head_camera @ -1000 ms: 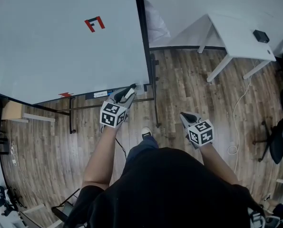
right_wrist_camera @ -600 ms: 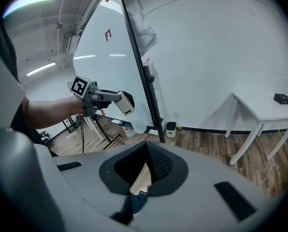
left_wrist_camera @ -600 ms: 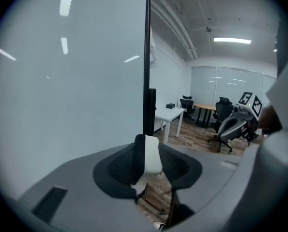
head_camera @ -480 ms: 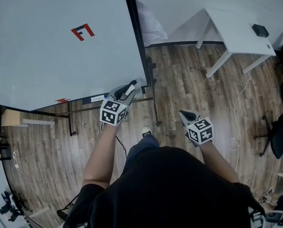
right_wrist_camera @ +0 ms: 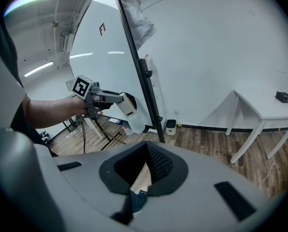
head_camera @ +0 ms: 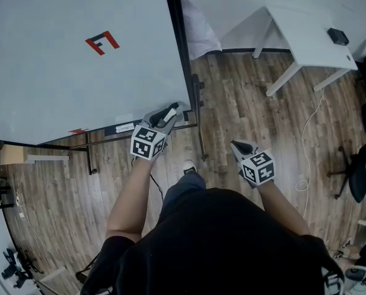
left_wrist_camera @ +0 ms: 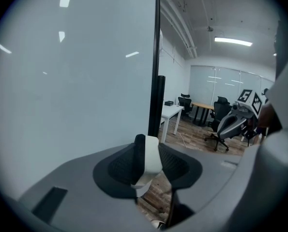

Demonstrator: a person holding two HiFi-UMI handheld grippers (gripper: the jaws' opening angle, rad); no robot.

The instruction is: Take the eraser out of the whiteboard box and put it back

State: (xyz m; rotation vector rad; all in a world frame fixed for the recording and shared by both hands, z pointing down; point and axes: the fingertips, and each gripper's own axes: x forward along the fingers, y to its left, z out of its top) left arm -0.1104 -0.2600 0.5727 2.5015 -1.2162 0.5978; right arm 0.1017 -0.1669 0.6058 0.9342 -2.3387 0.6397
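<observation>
Box: a pale box (right_wrist_camera: 136,124) hangs at the lower corner of the whiteboard (head_camera: 59,72), next to its black frame post. Its inside is not visible from any view, so contents unknown.

Eraser (left_wrist_camera: 152,161): out of the box, white body with a dark face on one side. The left tool (head_camera: 168,113) is clamped on it, one jaw pressed to each side. The right gripper view puts it just above the box; contact with the rim cannot be told.

Right tool (right_wrist_camera: 146,149): jaw tips meet and nothing is gripped. Only wood floor (head_camera: 244,103) and a shoe show through the gap behind the tips. It is held low at the person's right side, well apart from the board.

Hard to read: in the head view, tool tip, eraser and box merge into one pale patch at the board corner. A white bench (head_camera: 312,45) by the wall carries a small black item (head_camera: 338,37), too small to identify. An office chair (head_camera: 360,177) is cut off at the right edge.

Versus a second ago: the left tool is at the same board corner with the eraser in the same grip. The right tool is unmoved. Only the head camera's framing has shifted slightly.
</observation>
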